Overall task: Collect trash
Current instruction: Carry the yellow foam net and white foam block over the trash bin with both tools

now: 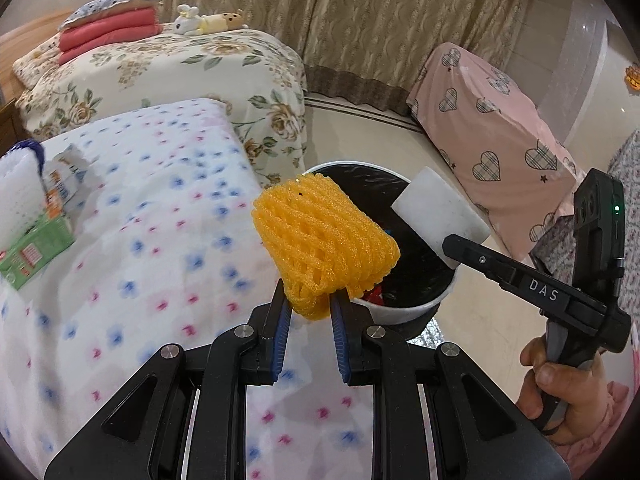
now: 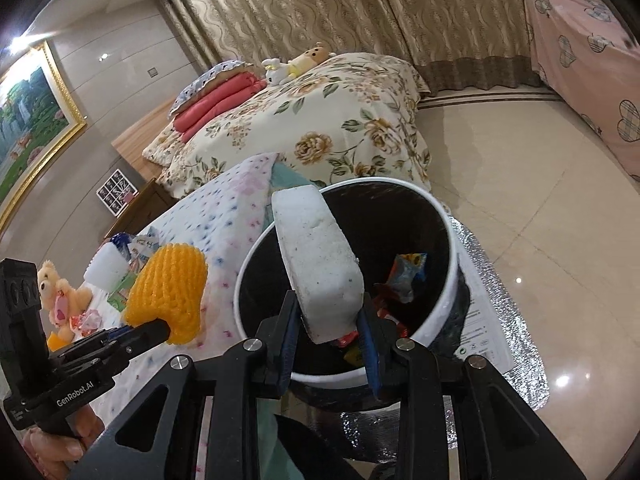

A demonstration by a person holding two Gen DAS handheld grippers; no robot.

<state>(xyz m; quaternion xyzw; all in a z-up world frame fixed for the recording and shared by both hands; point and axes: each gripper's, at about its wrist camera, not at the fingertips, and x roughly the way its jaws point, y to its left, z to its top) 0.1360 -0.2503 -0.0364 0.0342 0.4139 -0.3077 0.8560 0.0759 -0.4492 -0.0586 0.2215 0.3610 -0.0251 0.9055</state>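
Orange foam fruit netting [image 1: 326, 246], woven and crumpled, sat pinched in the left gripper [image 1: 310, 310]; the right gripper [image 2: 330, 326] clamped a speckled white foam block [image 2: 318, 258] above the white-rimmed black bin [image 2: 450, 280].

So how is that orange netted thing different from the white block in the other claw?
The orange foam net is a bright, open mesh sleeve; the white foam block is solid, pale and speckled. The net bulges rounded and squashed at the pinch; the block keeps flat faces. The net hangs beside the bin; the block sits over its mouth. Both are pinched by a claw.
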